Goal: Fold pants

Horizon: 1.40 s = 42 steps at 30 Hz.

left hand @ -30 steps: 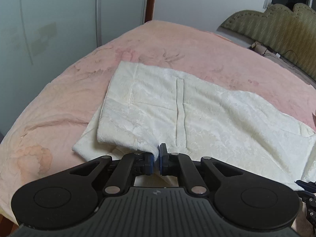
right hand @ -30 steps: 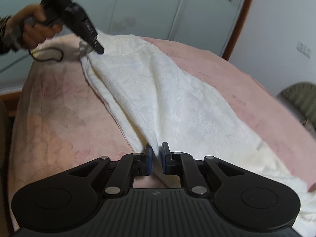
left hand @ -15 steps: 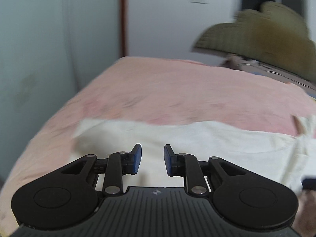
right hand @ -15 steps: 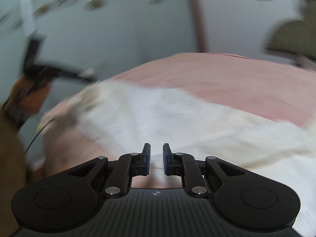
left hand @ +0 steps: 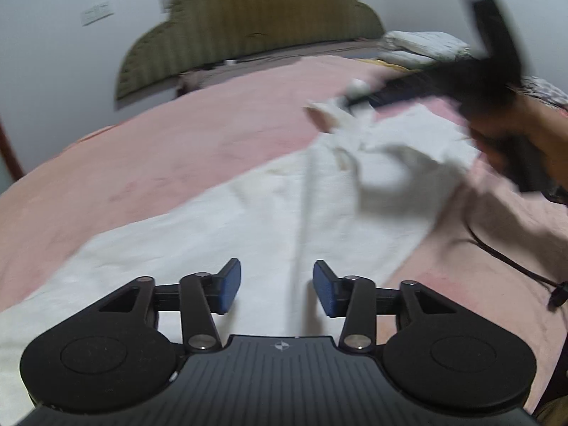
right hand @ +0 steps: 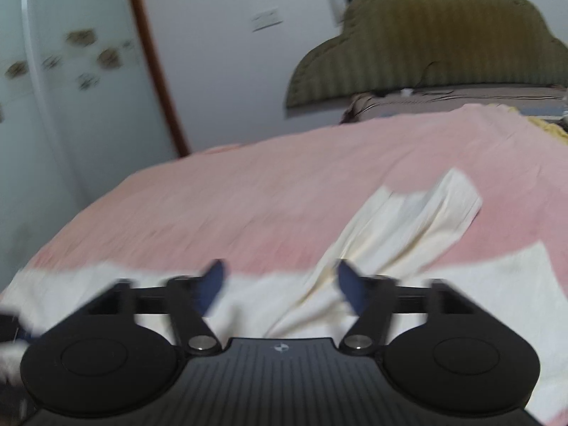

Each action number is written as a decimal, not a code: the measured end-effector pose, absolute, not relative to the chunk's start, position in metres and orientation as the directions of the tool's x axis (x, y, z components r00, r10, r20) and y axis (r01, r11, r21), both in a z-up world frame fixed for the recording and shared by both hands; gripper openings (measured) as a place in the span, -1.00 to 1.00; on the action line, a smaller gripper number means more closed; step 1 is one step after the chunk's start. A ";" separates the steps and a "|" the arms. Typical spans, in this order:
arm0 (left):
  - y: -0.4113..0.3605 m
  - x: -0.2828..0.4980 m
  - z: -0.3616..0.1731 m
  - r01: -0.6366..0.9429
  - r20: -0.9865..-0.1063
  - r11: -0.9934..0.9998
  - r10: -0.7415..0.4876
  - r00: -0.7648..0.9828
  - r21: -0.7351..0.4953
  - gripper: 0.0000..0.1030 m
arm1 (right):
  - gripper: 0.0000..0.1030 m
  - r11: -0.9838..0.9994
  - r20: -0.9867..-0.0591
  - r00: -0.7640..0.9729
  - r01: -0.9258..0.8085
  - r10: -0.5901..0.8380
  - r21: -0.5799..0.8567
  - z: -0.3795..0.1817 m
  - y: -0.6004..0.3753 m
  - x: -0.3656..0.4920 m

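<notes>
Both tongs, left tongs [left hand: 277,285] and right tongs [right hand: 278,285], just-opened, empty; headboard-side hem [right hand: 458,195] only right-view.

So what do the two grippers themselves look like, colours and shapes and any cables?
Both match: the left gripper and right gripper are matte black, with blue pads on the fingers, silver pivot pins, two round discs, and a ribbed plate bearing a small star mark. A black cable trails below the right one.

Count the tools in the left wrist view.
2: the left tool, bottom centre, and the right tool, blurred, upper right; both jaws have just been opening, gripping nothing.
</notes>
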<state>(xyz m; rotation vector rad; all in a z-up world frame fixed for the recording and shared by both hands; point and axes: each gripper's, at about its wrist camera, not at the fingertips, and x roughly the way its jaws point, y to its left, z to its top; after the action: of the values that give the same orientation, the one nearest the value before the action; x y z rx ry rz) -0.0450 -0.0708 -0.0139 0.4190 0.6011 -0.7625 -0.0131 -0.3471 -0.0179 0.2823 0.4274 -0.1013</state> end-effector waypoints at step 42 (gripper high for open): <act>-0.133 -0.045 -0.055 0.683 -0.576 0.664 -0.442 0.687 0.305 0.65 | 0.35 0.766 -0.519 0.850 0.391 -0.088 0.511 -0.069 -0.449 0.074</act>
<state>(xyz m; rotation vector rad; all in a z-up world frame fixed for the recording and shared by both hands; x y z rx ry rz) -0.0450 -0.1326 -0.0546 0.5361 0.4868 -0.6647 0.0743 -0.4492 -0.0686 0.6515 0.4945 -0.2717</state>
